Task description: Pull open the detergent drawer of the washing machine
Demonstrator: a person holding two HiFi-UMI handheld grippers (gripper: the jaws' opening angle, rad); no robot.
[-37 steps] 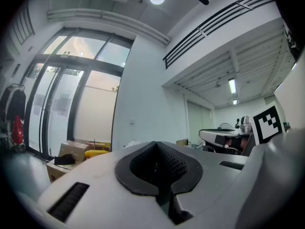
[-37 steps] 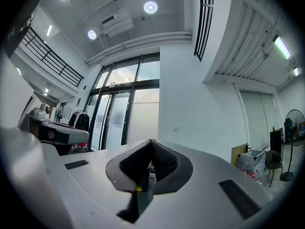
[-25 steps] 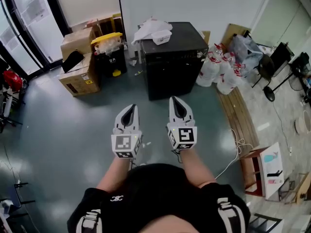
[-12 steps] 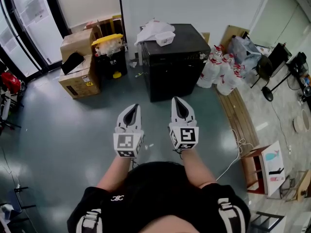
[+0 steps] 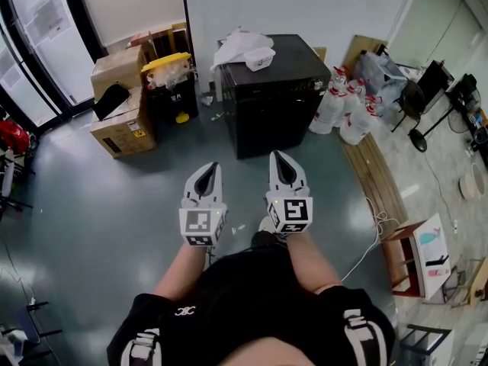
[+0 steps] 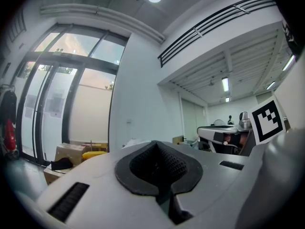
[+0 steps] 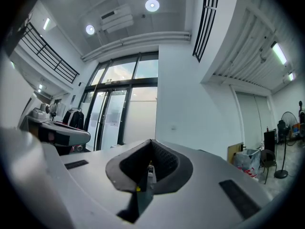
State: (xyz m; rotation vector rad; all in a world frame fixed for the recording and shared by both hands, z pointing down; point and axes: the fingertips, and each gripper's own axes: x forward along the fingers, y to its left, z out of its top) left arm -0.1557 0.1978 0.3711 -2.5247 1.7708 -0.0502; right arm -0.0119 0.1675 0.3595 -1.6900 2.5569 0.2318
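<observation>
Approach | left gripper (image 5: 211, 166) and right gripper (image 5: 276, 155) both clenched empty, side by side at centre | washing machine (image 5: 274, 97) at upper centre was well apart, so nothing to grasp yet.

A person in a black top holds the left gripper (image 5: 209, 168) and the right gripper (image 5: 279, 157) side by side over the grey floor (image 5: 91, 204), both pointing toward the black washing machine (image 5: 274, 97), well apart from it, each with its jaws drawn together to a point. The machine stands against the white wall (image 5: 305, 6) with a white bundle (image 5: 242, 49) on its top. Cardboard boxes (image 5: 122, 117) and a yellow-lidded black bin (image 5: 171, 78) sit to its left, white bags (image 5: 343, 111) and a wooden board (image 5: 375, 180) to its right.
</observation>
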